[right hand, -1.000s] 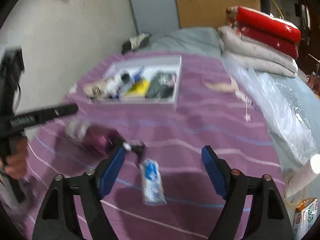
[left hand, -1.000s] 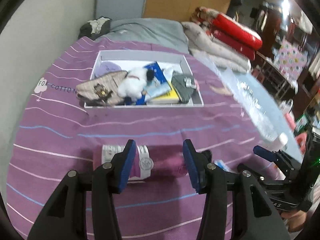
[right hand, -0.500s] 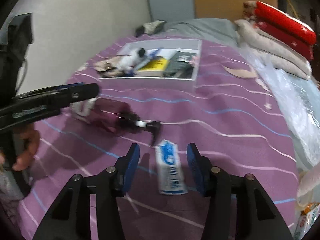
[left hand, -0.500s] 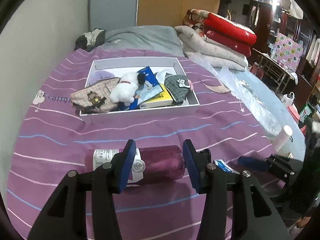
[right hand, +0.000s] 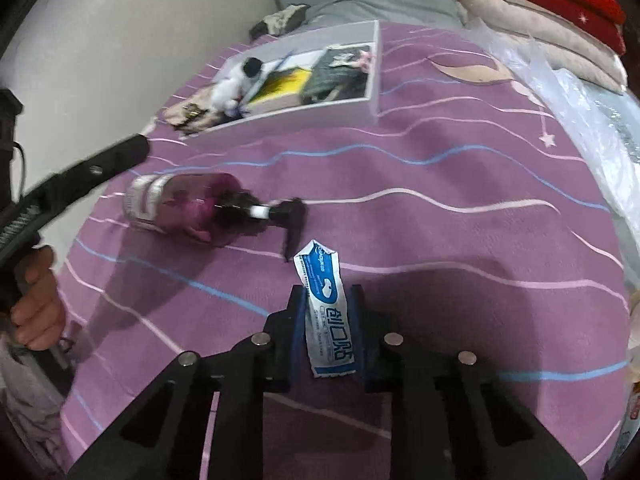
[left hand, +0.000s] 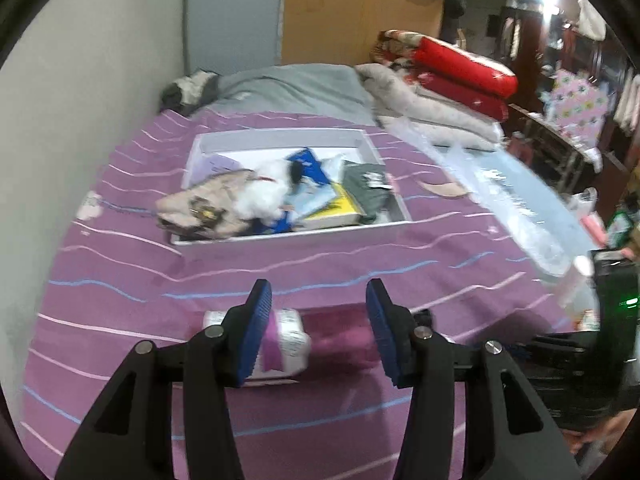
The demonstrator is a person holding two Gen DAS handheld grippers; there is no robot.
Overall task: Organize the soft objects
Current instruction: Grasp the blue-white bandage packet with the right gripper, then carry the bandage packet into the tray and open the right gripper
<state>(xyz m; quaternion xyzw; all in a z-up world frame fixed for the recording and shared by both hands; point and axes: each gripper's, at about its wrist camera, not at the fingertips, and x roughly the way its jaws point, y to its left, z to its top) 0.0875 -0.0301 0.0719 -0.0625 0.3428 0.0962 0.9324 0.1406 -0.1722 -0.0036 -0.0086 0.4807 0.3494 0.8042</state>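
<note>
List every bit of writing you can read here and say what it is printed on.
"创口贴": large blue characters on the white and blue packet between the right gripper's pads.
Smaller print on that packet: too small to read.
Label on the purple pump bottle: blurred, unreadable.

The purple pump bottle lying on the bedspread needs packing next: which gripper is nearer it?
Left. The left gripper hangs open right over the purple pump bottle; the right gripper sits beyond its nozzle, closing around a white-and-blue sachet.

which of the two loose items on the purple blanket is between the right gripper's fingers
The white-and-blue packet, clamped in the right gripper; the purple pump bottle lies apart.
</note>
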